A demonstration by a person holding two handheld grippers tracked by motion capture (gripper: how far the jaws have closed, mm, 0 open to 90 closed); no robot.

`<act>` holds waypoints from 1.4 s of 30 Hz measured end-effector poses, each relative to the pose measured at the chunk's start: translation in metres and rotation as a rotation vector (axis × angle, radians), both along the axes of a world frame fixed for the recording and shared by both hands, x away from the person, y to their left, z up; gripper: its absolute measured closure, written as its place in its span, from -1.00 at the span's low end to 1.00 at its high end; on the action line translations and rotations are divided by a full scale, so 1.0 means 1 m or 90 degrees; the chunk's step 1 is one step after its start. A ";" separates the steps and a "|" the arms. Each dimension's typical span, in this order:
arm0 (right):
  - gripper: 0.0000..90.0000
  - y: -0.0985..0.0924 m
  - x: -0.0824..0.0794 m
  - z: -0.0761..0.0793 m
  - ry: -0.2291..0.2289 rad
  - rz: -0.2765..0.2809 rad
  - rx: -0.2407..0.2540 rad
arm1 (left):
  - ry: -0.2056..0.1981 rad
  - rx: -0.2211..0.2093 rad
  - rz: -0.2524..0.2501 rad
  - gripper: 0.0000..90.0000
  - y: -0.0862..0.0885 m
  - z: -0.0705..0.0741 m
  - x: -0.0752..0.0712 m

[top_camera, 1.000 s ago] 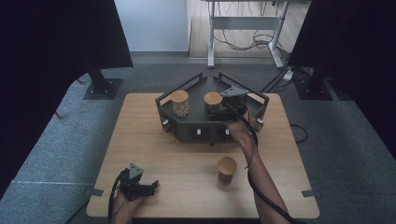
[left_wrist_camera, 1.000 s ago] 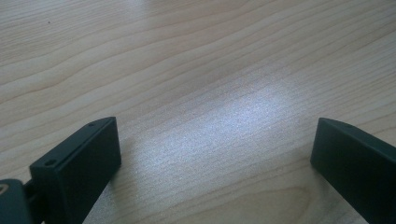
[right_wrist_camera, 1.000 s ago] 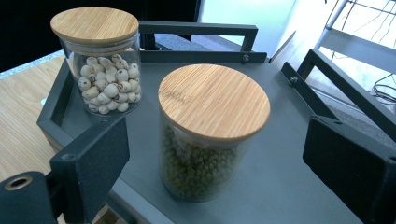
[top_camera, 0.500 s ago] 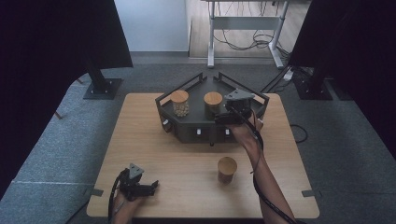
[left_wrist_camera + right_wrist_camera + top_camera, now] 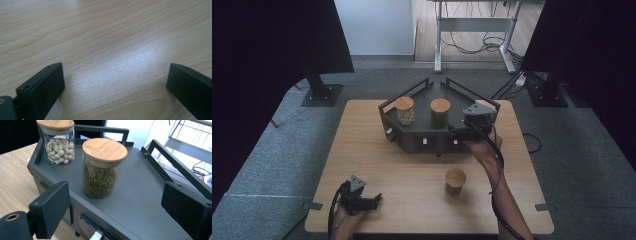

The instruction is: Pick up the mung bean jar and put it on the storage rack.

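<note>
A dark grey tray (image 5: 412,136) with black rails stands at the back of the wooden table. Two glass jars with wooden lids stand on it: one of pale round seeds (image 5: 404,111) (image 5: 58,147) and one of green beans (image 5: 440,113) (image 5: 101,170). My right gripper (image 5: 457,129) (image 5: 113,195) hovers at the tray's front right, apart from the bean jar. It is open; its jaws have just been closing a little with nothing between them. A third lidded jar (image 5: 455,181) stands on the table in front of the tray. My left gripper (image 5: 373,200) (image 5: 115,72) rests open on the table's near left.
The tray (image 5: 147,202) has a bare patch to the right of the bean jar, and small knobs (image 5: 425,142) on its front wall. Black stands (image 5: 319,90) flank the table, and a desk frame (image 5: 472,30) with cables lies beyond it.
My right gripper has drawn back from the bean jar toward the tray's front right. The jar stays upright on the tray. The left gripper has not moved.
</note>
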State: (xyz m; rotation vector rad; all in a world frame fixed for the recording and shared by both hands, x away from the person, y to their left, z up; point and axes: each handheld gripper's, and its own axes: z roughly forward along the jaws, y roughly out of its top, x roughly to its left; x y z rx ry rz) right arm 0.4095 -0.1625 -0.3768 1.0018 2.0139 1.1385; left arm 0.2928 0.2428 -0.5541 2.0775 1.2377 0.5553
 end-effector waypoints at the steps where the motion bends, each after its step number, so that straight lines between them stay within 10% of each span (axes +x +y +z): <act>1: -0.82 -0.002 -0.001 0.000 0.000 0.001 0.000 | 0.000 0.000 0.000 -0.97 0.000 0.000 0.000; 42: -0.81 -0.061 -0.061 -0.037 -0.001 -0.043 -0.029 | -0.001 0.000 0.000 -0.97 0.000 0.000 0.000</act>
